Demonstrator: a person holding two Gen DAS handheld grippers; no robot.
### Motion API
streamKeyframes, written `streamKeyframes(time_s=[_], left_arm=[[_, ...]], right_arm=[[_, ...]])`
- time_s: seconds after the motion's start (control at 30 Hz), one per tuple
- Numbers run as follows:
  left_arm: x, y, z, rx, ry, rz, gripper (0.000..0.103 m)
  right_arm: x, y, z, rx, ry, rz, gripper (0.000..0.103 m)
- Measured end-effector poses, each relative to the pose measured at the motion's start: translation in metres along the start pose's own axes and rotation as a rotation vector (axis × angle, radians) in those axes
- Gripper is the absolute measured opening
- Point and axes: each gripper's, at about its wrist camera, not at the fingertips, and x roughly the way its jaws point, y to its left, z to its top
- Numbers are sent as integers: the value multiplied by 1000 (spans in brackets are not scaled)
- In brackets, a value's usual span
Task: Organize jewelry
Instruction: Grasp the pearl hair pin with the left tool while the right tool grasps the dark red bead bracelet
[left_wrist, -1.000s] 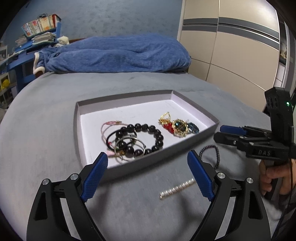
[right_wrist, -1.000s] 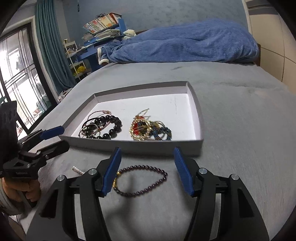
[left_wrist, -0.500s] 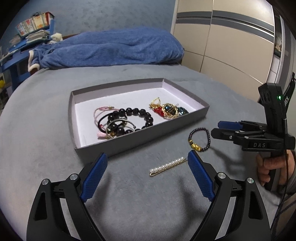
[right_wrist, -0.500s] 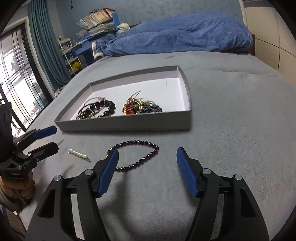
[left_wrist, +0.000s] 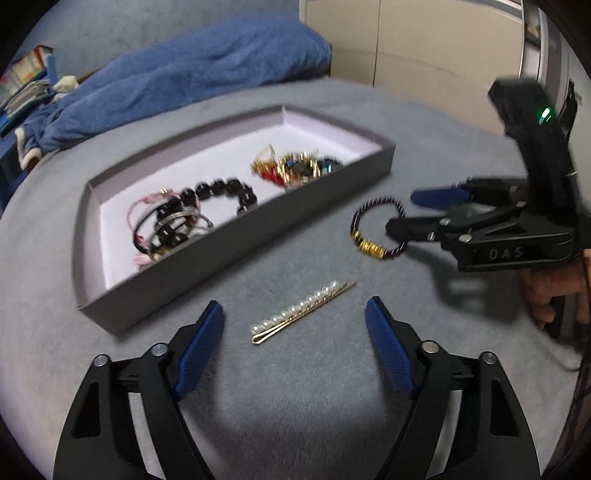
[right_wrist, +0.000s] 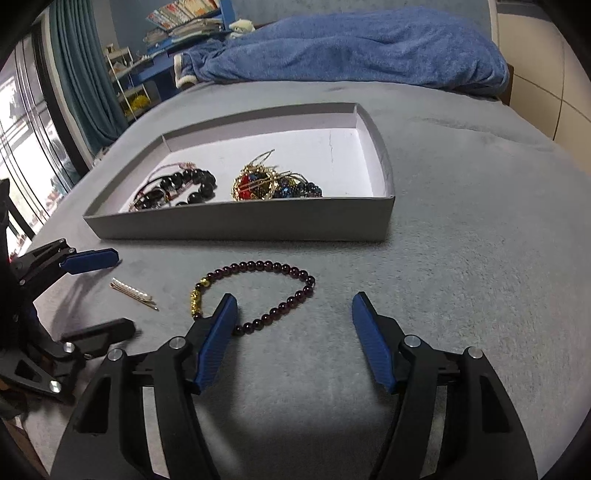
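A grey tray (left_wrist: 236, 254) (right_wrist: 240, 225) on the grey bedspread holds a black bead bracelet (left_wrist: 221, 192) (right_wrist: 188, 184) and a gold, red and blue jewelry pile (left_wrist: 291, 168) (right_wrist: 273, 184). A pearl hair clip (left_wrist: 301, 312) (right_wrist: 135, 293) lies in front of the tray, just ahead of my open, empty left gripper (left_wrist: 295, 350). A dark purple bead bracelet with gold beads (left_wrist: 375, 234) (right_wrist: 255, 299) lies to its right. My open, empty right gripper (right_wrist: 295, 339) is low over this bracelet, its left finger above the near part; it also shows in the left wrist view (left_wrist: 410, 210).
A blue blanket (left_wrist: 184, 81) (right_wrist: 351, 48) lies at the far end of the bed. Cream wardrobe doors (left_wrist: 424, 48) stand at the right. A curtain and window (right_wrist: 55, 110) are on the left, with a blue shelf of books (right_wrist: 177, 22) behind.
Both grippers have moved down and closer to the bedspread. The left one has closed in on the pearl clip, the right one on the purple bracelet. Both stay open.
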Motion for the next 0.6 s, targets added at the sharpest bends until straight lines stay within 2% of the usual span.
streamKeyframes(time_s=[0.07,0.1,0.13,0.17,0.23,0.3,0.37,0.4,0.6], left_arm=[[1,-1,0,4,4,1,73],[0,-1,-1,6,3,-2,66],[0,-2,-1,9,2,-5,63],[-1,-3,-1,14,1,-7,57],[-3,-6,-3,29,-6,-15,47],[-5,-9,-4,38,-15,-22,35],[-7,-11,-6,39,-24,-41,20],[-8,-11,-7,36,-30,-53,17],[-9,-12,-7,36,-34,-66,16]], right_arm=[[0,2,-1,-12,3,-9,58],[0,3,-1,-18,4,-9,52],[0,4,-2,-24,4,-6,41],[0,4,-2,-28,3,0,38],[-1,4,-2,-31,0,15,23],[-2,1,-3,-17,-6,25,16],[-4,-2,-3,-4,-15,37,12],[-5,-2,-3,1,-20,40,10],[-4,-2,-2,2,-12,38,11]])
